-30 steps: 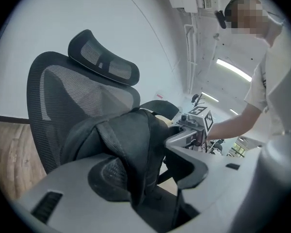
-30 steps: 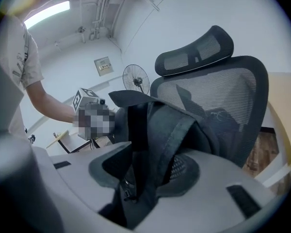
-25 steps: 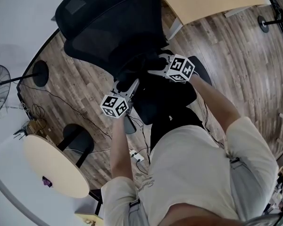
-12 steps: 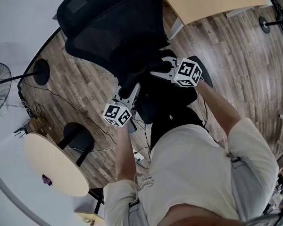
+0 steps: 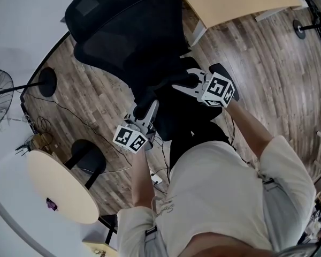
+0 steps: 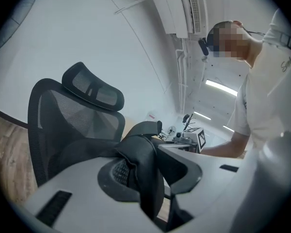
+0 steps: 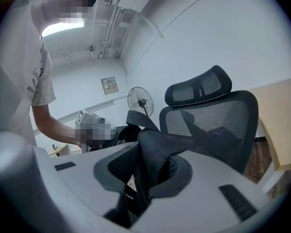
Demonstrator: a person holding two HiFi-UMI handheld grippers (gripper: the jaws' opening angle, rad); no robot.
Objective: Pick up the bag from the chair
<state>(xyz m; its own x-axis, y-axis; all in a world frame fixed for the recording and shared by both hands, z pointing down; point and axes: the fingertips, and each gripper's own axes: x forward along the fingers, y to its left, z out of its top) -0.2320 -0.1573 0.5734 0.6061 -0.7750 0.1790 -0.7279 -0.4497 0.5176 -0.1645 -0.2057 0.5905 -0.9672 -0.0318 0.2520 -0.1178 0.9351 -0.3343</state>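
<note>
Head view: your left tongs (image 5: 148,103) pinch the bag's left strap (image 6: 144,178). The bag (image 5: 188,114) sits between both tongs, before the chair (image 5: 123,33) backrest. Your right tongs (image 5: 178,84) pinch its right strap (image 7: 153,166), equally near.

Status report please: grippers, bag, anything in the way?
Left gripper shut on left strap. Right gripper shut on right strap. Bag by the chair. No obstacle visible.

Even indoor light, fisheye-warped edges
</note>
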